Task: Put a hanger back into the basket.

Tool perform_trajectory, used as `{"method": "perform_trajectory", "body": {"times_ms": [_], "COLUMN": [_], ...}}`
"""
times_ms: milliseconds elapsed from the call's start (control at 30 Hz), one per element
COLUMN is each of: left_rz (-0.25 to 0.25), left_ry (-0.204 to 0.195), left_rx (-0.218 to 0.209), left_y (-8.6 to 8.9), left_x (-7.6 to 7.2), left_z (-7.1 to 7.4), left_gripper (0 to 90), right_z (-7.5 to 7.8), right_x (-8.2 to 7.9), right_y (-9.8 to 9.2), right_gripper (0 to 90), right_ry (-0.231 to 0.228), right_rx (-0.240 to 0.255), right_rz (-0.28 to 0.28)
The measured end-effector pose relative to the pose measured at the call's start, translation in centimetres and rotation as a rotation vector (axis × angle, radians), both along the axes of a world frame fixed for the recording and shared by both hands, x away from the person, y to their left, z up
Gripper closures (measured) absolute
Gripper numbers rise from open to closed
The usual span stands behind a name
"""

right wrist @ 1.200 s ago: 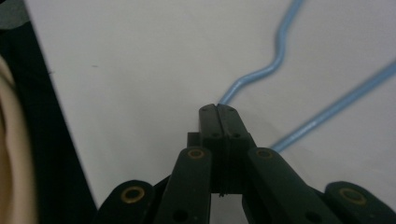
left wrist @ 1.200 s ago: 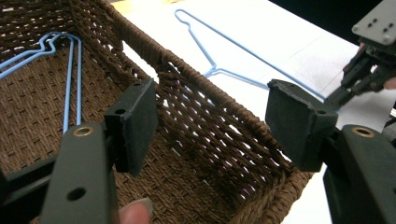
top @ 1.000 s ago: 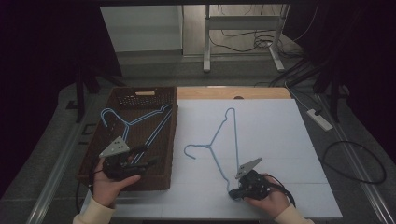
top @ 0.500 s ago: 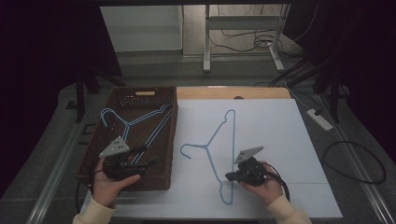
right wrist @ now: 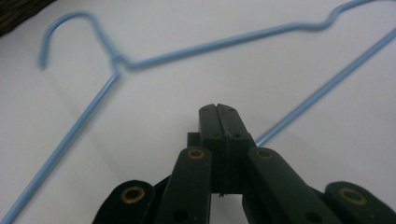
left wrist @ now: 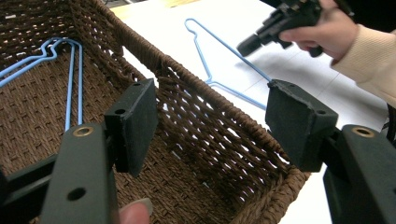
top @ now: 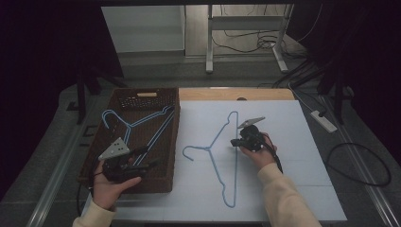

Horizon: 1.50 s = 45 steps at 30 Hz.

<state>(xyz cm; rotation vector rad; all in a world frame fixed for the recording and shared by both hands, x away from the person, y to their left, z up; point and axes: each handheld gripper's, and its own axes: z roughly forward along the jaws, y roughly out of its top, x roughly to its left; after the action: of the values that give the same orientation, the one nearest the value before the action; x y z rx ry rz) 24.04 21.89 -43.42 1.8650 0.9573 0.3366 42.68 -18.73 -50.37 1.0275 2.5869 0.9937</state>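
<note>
Blue hanger [top: 222, 156] flat on open white table [top: 283, 189] | right gripper [top: 235, 142] closed, empty | left gripper [top: 152, 157] apart over basket [top: 176, 137] rim

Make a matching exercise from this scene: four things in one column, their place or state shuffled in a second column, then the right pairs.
Things:
1. left gripper
2. right gripper
3. hanger on the white sheet
4. hangers in the basket

Place or state:
A. jaws shut, at the hanger's long bar
B. lying on brown wicker
C. jaws wide apart, above the basket's near corner
D. lying flat on the white sheet, hook toward the basket

Pairs: 1-C, 2-A, 3-D, 4-B
</note>
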Motion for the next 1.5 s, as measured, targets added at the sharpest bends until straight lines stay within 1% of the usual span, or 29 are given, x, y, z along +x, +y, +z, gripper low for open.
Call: {"method": "perform_trajectory", "body": {"times_ms": [67,100,167,233,333,400,467,533,600,633,700,800,833,900,933,967,1000,1033,1067,1200,1267,1300,1333,1400,1433,1500], "left_rz": [0.0,-0.001,-0.004,-0.006,-0.006,-0.006,-0.005,-0.003,-0.004,-0.004,-0.007,-0.01,-0.01,-0.011,-0.011,-0.011,-0.011,-0.011,-0.011,-0.017,-0.017,-0.017,-0.017,-0.02,-0.02,-0.021], "left_ry": [-0.001,0.0,0.002,0.002,0.001,0.002,0.003,0.005,0.005,0.005,0.005,0.002,0.002,0.002,0.003,0.003,0.003,0.005,0.005,0.009,0.006,0.006,0.005,0.005,0.005,0.005], "left_rx": [0.001,0.002,0.003,0.008,0.008,0.009,0.009,0.009,0.01,0.01,0.013,0.016,0.016,0.017,0.016,0.016,0.016,0.016,0.015,0.018,0.02,0.02,0.019,0.02,0.021,0.021], "left_y": [0.0,0.0,-0.1,-0.1,-0.2,-0.2,-0.1,-0.1,-0.1,-0.1,-0.2,-0.4,-0.4,-0.4,-0.4,-0.4,-0.4,-0.5,-0.5,-0.8,-0.9,-0.9,-0.9,-1.0,-1.0,-1.0], "left_x": [0.0,0.0,0.0,0.0,0.0,0.1,0.1,0.1,0.1,0.1,0.1,0.1,0.1,0.1,0.1,0.1,0.1,0.1,0.1,0.1,0.1,0.1,0.1,0.1,0.1,0.1], "left_z": [0.0,-0.1,-0.1,-0.2,-0.2,-0.2,-0.3,-0.3,-0.3,-0.3,-0.3,-0.3,-0.3,-0.3,-0.3,-0.3,-0.3,-0.4,-0.4,-0.4,-0.4,-0.4,-0.4,-0.3,-0.3,-0.4], "left_gripper": [34.1,34.2,34.2,34.1,34.1,34.1,34.0,34.0,33.8,33.8,33.7,33.5,33.4,33.4,33.3,33.3,33.3,33.3,33.2,33.2,33.2,33.2,33.2,33.2,33.2,33.2], "right_z": [0.0,0.0,-0.3,-0.5,-0.8,-0.9,-1.0,-1.0,-0.9,-0.9,-0.7,-0.4,-0.4,-0.3,-0.2,-0.2,-0.1,0.0,0.0,0.1,0.2,0.2,0.3,0.3,0.4,0.3], "right_x": [0.9,1.4,2.3,3.1,4.0,4.3,4.5,4.4,4.2,4.2,4.0,3.7,3.7,3.3,2.9,2.9,2.7,1.8,1.5,-0.3,-1.2,-1.2,-2.0,-2.3,-2.9,-3.7], "right_y": [0.1,0.2,0.3,0.4,0.5,0.6,0.7,0.8,0.7,0.7,0.4,-0.5,-0.5,-1.2,-2.1,-2.1,-2.5,-3.7,-4.0,-5.6,-6.3,-6.3,-7.1,-7.4,-8.0,-8.6], "right_gripper": [90.0,90.0,90.0,90.0,90.0,90.0,90.0,90.0,90.0,90.0,90.0,90.0,90.0,90.0,90.0,90.0,90.0,90.0,90.0,90.0,90.0,90.0,90.0,90.0,90.0,90.0], "right_ry": [-0.006,-0.008,-0.01,-0.013,-0.011,-0.014,-0.012,-0.02,-0.023,-0.023,-0.028,-0.014,-0.014,-0.007,-0.004,-0.004,0.001,0.009,0.01,0.017,0.019,0.019,0.033,0.039,0.049,0.056], "right_rx": [-0.01,-0.027,-0.044,-0.078,-0.089,-0.1,-0.101,-0.113,-0.14,-0.14,-0.172,-0.203,-0.203,-0.216,-0.226,-0.226,-0.222,-0.206,-0.206,-0.219,-0.235,-0.235,-0.245,-0.243,-0.234,-0.227], "right_rz": [-0.015,-0.022,-0.04,-0.049,-0.063,-0.07,-0.076,-0.079,-0.084,-0.084,-0.096,-0.121,-0.121,-0.125,-0.135,-0.135,-0.139,-0.149,-0.15,-0.158,-0.172,-0.172,-0.197,-0.206,-0.22,-0.224]}}
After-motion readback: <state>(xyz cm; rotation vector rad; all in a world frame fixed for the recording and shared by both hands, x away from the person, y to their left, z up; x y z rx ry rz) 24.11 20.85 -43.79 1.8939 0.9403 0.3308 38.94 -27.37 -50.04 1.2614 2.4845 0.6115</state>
